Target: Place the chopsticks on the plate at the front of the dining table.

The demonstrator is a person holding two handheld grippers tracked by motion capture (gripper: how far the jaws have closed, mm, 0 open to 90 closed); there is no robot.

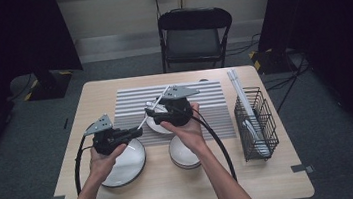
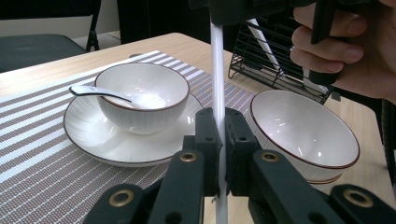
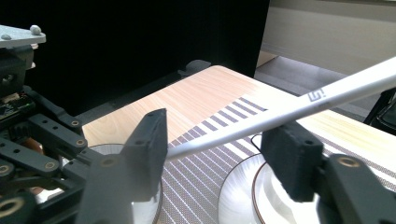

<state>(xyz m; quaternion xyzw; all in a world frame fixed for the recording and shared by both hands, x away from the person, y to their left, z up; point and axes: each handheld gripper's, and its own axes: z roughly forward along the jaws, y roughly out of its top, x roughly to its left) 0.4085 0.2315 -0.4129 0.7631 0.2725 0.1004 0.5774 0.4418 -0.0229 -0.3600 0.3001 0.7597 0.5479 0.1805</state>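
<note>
Two grippers share one white chopstick [image 2: 217, 70] in mid-air above the striped mat [image 1: 205, 101]. The left gripper [image 2: 221, 135] is clamped tight on its lower end, pads pinching it from both sides. The right gripper [image 3: 224, 144] has its pads apart, with the stick passing between them and resting against neither firmly (a handover, by the look of it, with the left now in charge). Seen from above, the stick's long axis slants from the left gripper [image 1: 130, 132] up and away toward the right gripper [image 1: 153, 113], ending past it over the mat. So the left hand carries it; the right only has to back off along its own line.

Below sit a bowl with a spoon [image 2: 112, 95] on a saucer [image 2: 93, 140], a second bowl [image 2: 303, 133] nearer the wire rack [image 1: 255, 120], and a plate [image 1: 129, 163] under the left hand. The pale wood counter [image 1: 273, 174] stands on grey carpet; a folding chair [image 1: 195, 37] faces it, dark curtains at both sides.
</note>
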